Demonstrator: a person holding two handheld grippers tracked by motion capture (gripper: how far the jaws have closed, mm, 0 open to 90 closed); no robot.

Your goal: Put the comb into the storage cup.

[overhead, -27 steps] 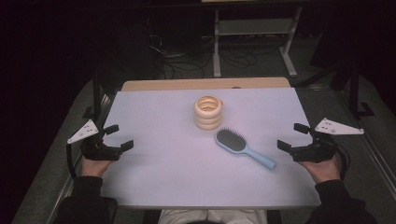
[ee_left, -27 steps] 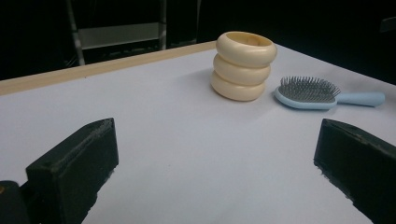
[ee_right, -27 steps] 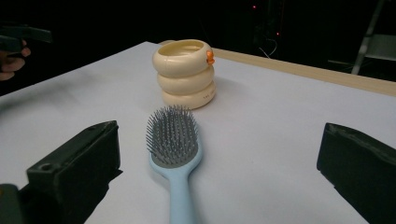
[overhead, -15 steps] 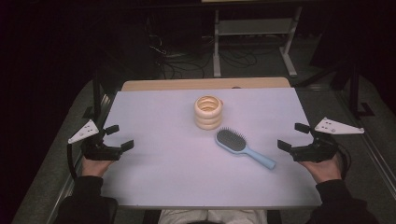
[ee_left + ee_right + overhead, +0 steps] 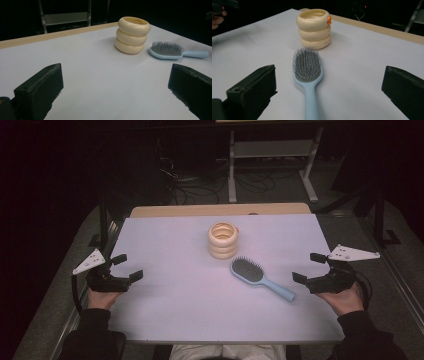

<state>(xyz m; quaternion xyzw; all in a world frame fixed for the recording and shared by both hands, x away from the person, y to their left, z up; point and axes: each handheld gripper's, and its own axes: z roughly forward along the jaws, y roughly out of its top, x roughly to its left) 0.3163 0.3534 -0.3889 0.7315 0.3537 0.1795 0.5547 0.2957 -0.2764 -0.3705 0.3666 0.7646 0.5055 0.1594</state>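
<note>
Right claw (image 5: 312, 269): jaws wide apart, nothing between, parked low at the right edge of the bench (image 5: 165, 320). Left claw (image 5: 126, 266): same, jaws spread and empty, at the left edge, well apart from everything.

Nearest to the right claw: blue hairbrush (image 5: 260, 278), flat on the bench, bristles up, handle end pointing toward that claw, head toward bench centre. In the right gripper view the hairbrush (image 5: 308, 75) lies almost dead centre between the jaws, handle running down to the bottom edge. Lined up w/ the handle already, by the look of it.

Likely step: reach in w/ the right claw & take the handle. To do well: keep the approach straight along the handle, drop low so the jaws straddle it, clamp on the handle mid-length rather than on the head, since bristles give no firm seat. Handle is slim & lies flat, so jaws prob. need to near-touch the bench before closing; a high close would skid off the top.

Around: cream holder of three stacked rings (image 5: 223, 239), upright, just beyond the brush head, near but apart from it. Small orange bit on its rim (image 5: 328, 20), maybe a clip or tag, too small to tell. Pushing the hairbrush forward could nudge the holder. Nothing lies between right claw and handle. Beyond the bench: dark floor, cables (image 5: 190, 190), a metal rack frame (image 5: 272, 150).
</note>
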